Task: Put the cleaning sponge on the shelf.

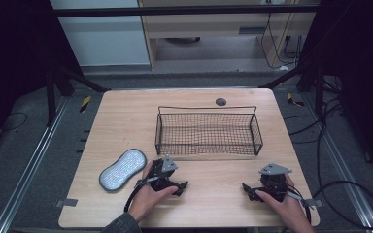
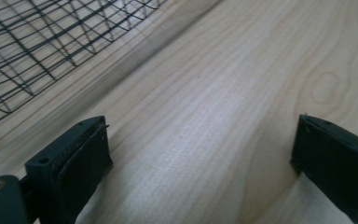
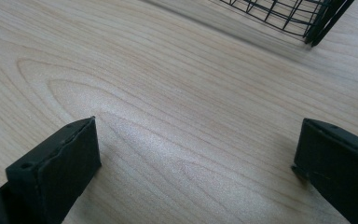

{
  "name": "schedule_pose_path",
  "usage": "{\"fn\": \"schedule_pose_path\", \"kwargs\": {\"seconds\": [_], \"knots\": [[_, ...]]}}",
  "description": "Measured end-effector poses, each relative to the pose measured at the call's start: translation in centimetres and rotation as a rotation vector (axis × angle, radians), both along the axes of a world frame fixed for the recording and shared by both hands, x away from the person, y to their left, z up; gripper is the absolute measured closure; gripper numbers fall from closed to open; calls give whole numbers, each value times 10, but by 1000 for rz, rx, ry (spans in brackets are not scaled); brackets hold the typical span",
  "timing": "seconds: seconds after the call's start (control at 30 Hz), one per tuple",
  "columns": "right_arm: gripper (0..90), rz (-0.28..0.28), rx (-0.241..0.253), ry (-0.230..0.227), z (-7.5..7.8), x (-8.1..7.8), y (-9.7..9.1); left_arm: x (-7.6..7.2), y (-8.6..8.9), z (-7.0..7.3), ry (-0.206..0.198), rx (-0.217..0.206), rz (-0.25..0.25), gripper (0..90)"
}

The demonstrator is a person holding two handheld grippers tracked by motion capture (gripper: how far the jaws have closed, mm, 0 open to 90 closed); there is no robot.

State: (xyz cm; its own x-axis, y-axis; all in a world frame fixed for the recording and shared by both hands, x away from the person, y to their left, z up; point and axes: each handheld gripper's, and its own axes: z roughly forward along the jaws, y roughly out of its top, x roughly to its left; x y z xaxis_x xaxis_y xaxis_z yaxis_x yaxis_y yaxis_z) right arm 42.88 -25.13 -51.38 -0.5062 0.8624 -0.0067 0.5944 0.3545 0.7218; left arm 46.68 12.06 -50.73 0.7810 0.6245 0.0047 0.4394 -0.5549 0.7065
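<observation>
A black wire basket (image 1: 208, 131) stands on the wooden table (image 1: 126, 111), past its middle, with nothing visible inside. A grey oval sponge-like pad (image 1: 123, 169) lies flat near the front left. Just right of the pad, a hand holds my left gripper (image 1: 180, 187) low over the table, jaws wide apart and nothing between them (image 2: 200, 149). My right gripper (image 1: 246, 189) rests at the front right in the other hand, also open over bare wood (image 3: 196, 154). The two grippers point toward each other. A corner of the basket (image 2: 37, 51) shows at the upper left of the left gripper view, and the basket (image 3: 289, 11) edges the top of the right gripper view.
A small dark round grommet (image 1: 221, 101) sits near the table's far edge. Cables trail on the floor at the right (image 1: 349, 194). Dark frame bars stand around the table. Bare wood stretches between the two grippers and in front of the basket.
</observation>
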Motion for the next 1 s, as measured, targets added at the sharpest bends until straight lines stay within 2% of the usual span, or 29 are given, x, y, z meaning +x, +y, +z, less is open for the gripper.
{"fn": "schedule_pose_path", "kwargs": {"seconds": [0.1, 0.2, 0.23, 0.37, 0.47, 0.5, 0.6, 0.63, 0.7, 0.8, 0.83, 0.9, 1.0], "knots": [[3, 0, 0, 0, 0, 0, 0, -1, 0, 3, 17, -20, -24, 45], [3, 0, 0, 0, 0, 0, 0, -4, 0, 10, -26, 2, -39, 43], [3, 0, 0, 0, 0, 0, 0, -5, 3, 14, -23, -24, -32, 44], [3, 0, 0, 0, 0, 0, 0, -7, 8, 23, -44, 0, -19, 55], [3, 0, 0, 0, 0, 0, 0, -7, 17, 34, -39, -23, 9, 56], [3, 0, 0, 0, 0, 0, 0, -6, 23, 45, -61, 7, 32, 59], [3, 0, 0, 0, 0, 0, 0, -2, 37, 60, -57, 9, 64, 57], [3, 0, 0, 0, 0, 0, 0, -2, 37, 60, -57, 9, 64, 54], [3, 0, 0, 0, 0, 0, 0, 0, 46, 66, -61, 37, 76, 53], [3, 0, 0, 0, 0, 0, 0, 3, 62, 71, -42, 40, 98, 47], [3, 0, 0, 0, 0, 0, 0, 3, 62, 71, -42, 40, 98, 44], [3, 0, 3, 2, 0, 0, 0, 6, 75, 75, -55, 102, 123, 47], [3, 1, 2, 2, 0, 0, 0, 7, 83, 76, -35, 116, 131, 42]]}}
